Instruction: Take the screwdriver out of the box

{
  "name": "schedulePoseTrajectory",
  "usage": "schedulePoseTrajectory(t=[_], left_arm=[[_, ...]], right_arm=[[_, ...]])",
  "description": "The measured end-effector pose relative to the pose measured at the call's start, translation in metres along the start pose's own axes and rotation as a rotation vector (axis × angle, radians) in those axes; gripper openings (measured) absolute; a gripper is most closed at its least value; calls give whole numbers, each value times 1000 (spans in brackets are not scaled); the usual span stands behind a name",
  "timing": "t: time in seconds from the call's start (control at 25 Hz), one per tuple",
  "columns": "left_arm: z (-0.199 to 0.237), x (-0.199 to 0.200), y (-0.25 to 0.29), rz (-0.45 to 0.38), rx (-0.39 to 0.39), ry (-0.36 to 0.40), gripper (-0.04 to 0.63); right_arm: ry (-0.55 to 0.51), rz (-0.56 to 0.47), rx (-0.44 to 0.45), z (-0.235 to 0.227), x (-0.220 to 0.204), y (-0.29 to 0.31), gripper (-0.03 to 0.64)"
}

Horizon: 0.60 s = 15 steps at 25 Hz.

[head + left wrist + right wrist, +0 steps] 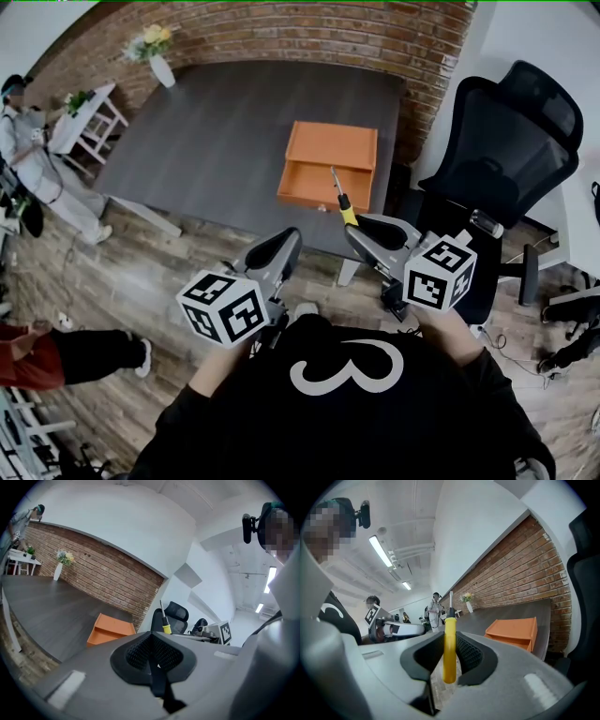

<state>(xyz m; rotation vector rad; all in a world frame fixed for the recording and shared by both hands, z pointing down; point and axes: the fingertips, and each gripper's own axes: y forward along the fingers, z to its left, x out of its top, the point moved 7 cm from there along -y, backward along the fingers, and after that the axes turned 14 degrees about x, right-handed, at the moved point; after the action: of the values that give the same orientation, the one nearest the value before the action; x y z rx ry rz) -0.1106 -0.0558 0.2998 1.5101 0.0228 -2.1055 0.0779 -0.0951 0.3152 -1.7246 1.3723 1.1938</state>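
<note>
An orange box [330,164] sits open on the dark table [216,141], near its right front edge. My right gripper [356,225] hangs in front of the table edge, shut on the yellow handle of the screwdriver [341,201], whose metal shaft points up towards the box. In the right gripper view the screwdriver [449,644] stands upright between the pads, with the box [513,631] beyond it to the right. My left gripper [281,246] is level beside it on the left, shut and empty. The left gripper [153,654] view shows its pads meeting, with the screwdriver [164,620] and the box [110,630] beyond.
A black office chair [506,141] stands right of the table. A brick wall [309,33] runs behind the table, where a vase of flowers [157,52] stands. A person [28,159] and a white stand [89,122] are at the far left. The floor is wood.
</note>
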Motion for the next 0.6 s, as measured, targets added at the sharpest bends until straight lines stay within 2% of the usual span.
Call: schedulePoseTrajectory(t=[0.6], left_arm=[[1,-3,23,35,-51,10,11]], right_arm=[[3,-7,-42,-10,-5,-4,77]])
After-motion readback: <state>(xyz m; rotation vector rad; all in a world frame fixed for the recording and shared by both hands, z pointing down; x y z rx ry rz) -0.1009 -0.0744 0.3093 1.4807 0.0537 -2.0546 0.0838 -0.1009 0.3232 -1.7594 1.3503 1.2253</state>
